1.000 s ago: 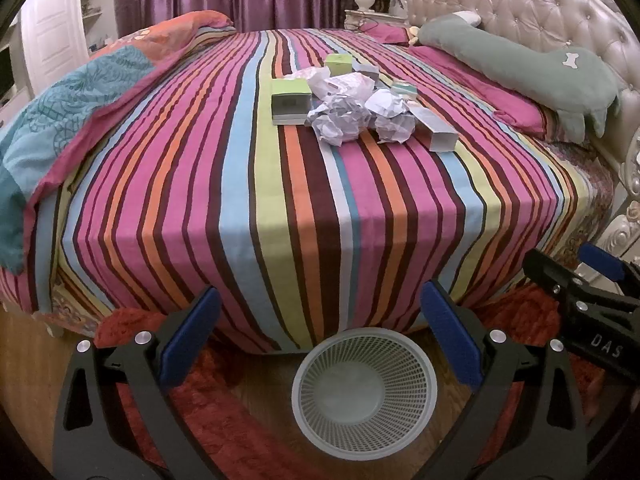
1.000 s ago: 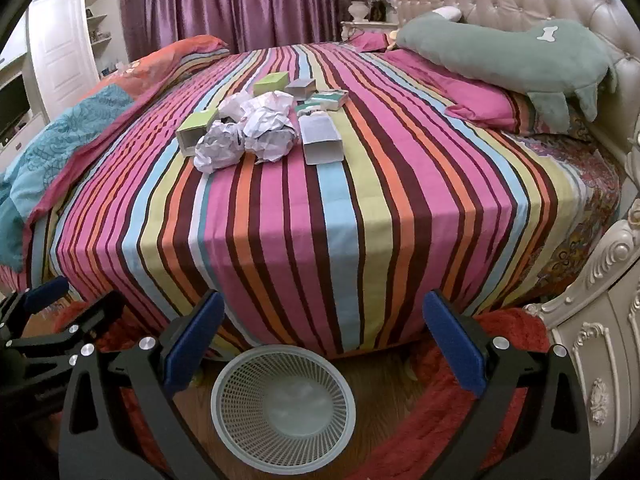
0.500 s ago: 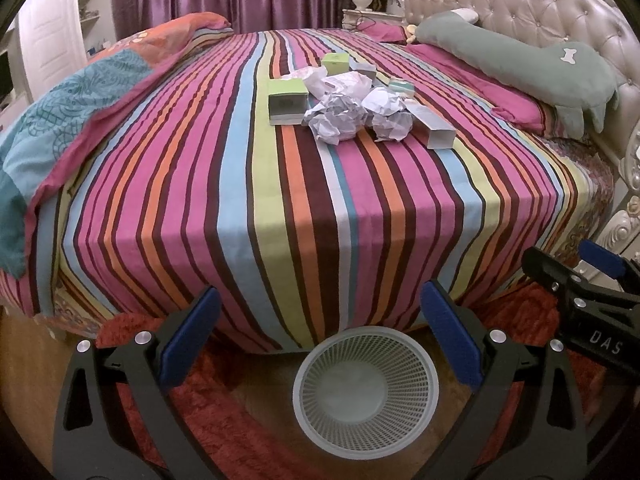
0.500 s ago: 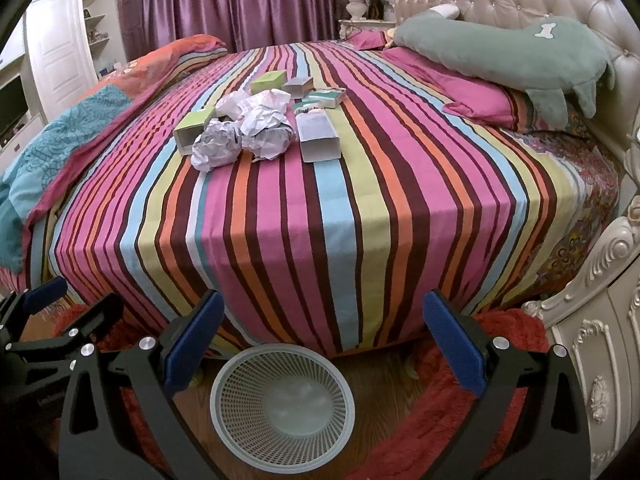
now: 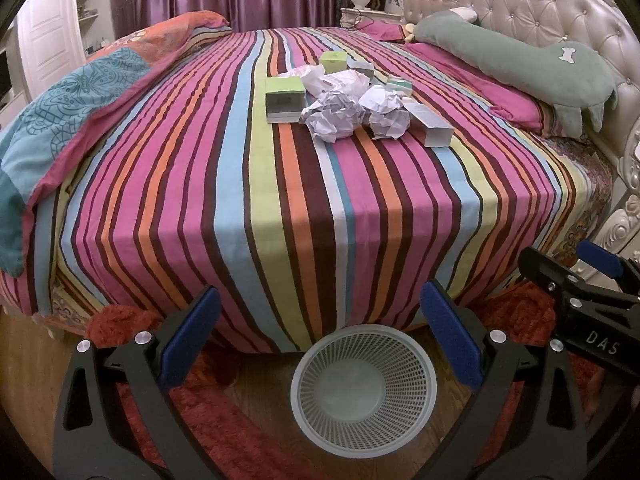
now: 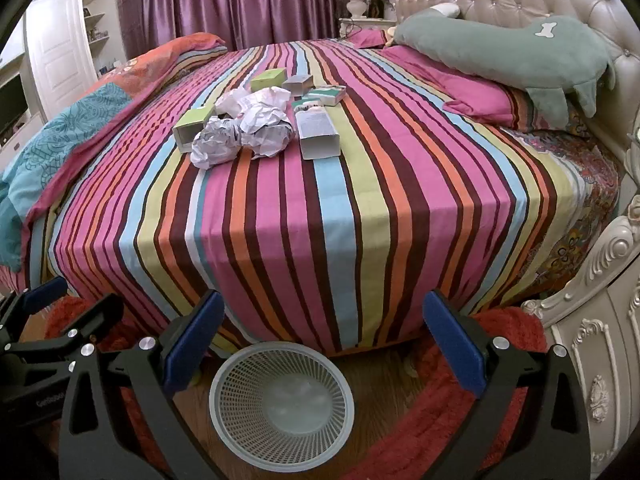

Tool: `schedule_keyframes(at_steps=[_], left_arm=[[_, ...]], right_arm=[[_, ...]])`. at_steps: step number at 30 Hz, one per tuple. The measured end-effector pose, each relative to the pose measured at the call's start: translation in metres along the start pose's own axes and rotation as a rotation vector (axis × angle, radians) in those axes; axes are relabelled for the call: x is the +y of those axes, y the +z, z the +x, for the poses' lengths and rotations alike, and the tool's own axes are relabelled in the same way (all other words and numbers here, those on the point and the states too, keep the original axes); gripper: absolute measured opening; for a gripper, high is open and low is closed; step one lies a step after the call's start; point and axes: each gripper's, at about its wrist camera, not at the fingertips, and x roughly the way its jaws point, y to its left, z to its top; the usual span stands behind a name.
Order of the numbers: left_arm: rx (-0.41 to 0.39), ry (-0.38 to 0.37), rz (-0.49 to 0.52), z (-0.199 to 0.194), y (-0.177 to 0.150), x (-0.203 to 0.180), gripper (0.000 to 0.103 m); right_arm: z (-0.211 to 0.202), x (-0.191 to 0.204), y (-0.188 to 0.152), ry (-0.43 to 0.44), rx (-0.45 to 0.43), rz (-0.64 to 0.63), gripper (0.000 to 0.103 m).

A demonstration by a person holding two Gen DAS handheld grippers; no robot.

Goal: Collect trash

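Crumpled paper [image 5: 334, 116] and small boxes [image 5: 285, 99] lie on a striped bed [image 5: 280, 208] before purple curtains [image 6: 240, 0], a basket [image 5: 363, 392] on the floor below, left gripper [image 5: 320, 340] and right gripper [image 6: 320, 340] spread empty.

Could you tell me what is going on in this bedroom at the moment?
A person holds two grippers at the foot of a striped bed, and both the left gripper and the right gripper are open and hold nothing. A pile of crumpled paper and small boxes lies on the bed, untouched. The white mesh basket on the floor looks empty.
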Motion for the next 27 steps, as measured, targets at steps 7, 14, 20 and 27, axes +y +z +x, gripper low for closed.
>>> schedule_keyframes(at_steps=[7, 14, 20, 27], left_arm=[[0.001, 0.0, -0.003, 0.0001, 0.0, 0.0, 0.097], [0.002, 0.0, 0.01, 0.0002, -0.0013, -0.0014, 0.097], [0.003, -0.001, 0.0, 0.0006, -0.0027, -0.0004, 0.097], [0.005, -0.002, 0.004, 0.0015, -0.003, 0.0, 0.097]], right_arm=[[0.0, -0.0007, -0.0011, 0.001, 0.002, -0.005, 0.095], [0.0017, 0.0, -0.0012, 0.0, 0.009, 0.005, 0.095], [0.0015, 0.0011, -0.0013, 0.004, 0.009, -0.008, 0.095], [0.0014, 0.0012, -0.0016, 0.004, 0.011, -0.005, 0.095]])
